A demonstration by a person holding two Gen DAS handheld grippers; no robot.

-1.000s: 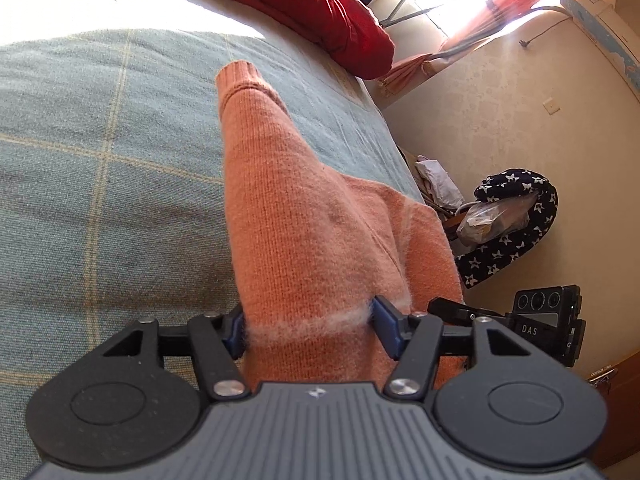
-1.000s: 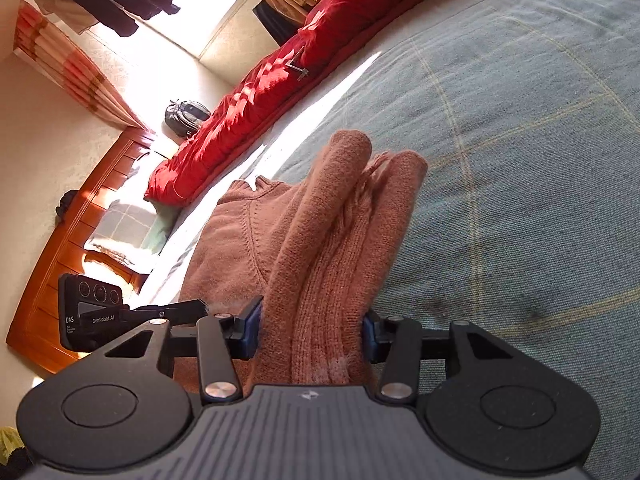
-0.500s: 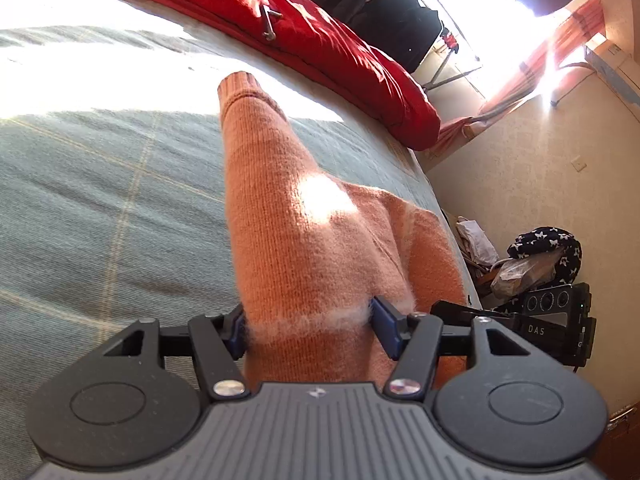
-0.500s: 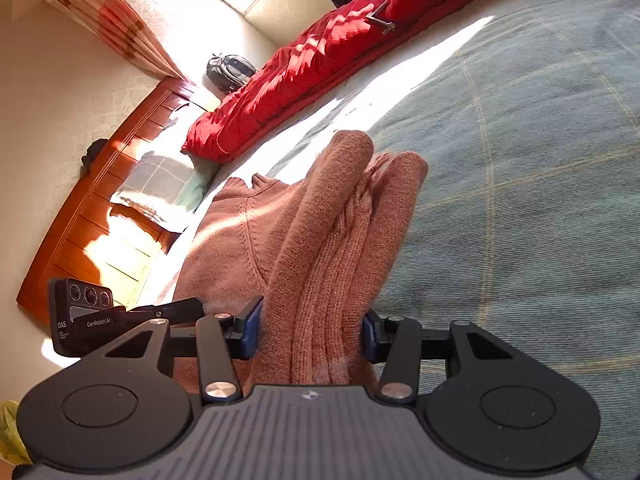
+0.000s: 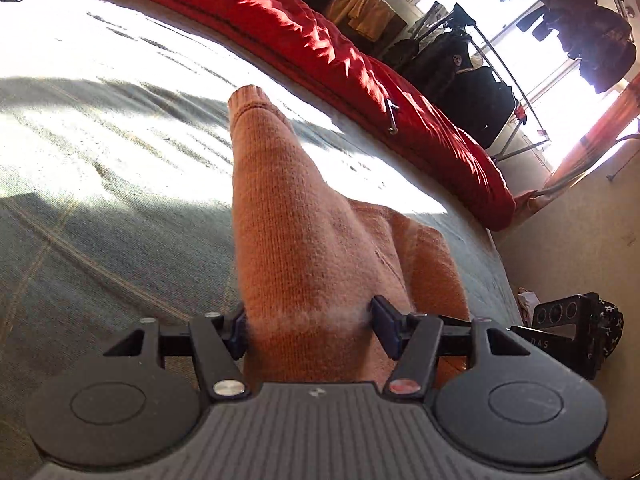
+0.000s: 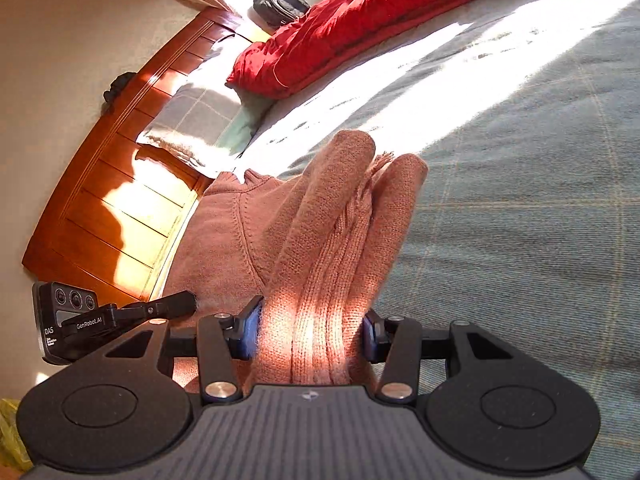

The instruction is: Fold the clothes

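Left gripper point(image 5: 308, 330) is clamped on the orange knit sweater point(image 5: 296, 248), blue pads point(image 5: 384, 326) pressing bunched wool from both sides, and the grip has not changed since a second ago. What has changed is the aim: the camera has tipped up, so the sunlit patch on the grey-green plaid bedspread point(image 5: 80, 248) now fills the upper left of the frame and the clothes rack point(image 5: 500, 80) by the window has come into the upper right. A sleeve cuff point(image 5: 248, 98) stretches away toward frame centre, the rest draped on the bed. The red duvet point(image 5: 360, 64) runs diagonally behind.

Over to the right gripper point(image 6: 310, 334): also closed on the sweater point(image 6: 320, 240), here a ribbed fold lit by sun, same hold as before. Only this view shows the neckline point(image 6: 248, 184) lying flat left of centre, the wooden headboard point(image 6: 120, 200) at left, a checked pillow point(image 6: 192, 120) and a backpack point(image 6: 280, 4) at top. The other gripper's camera unit point(image 6: 68, 320) shows at lower left.
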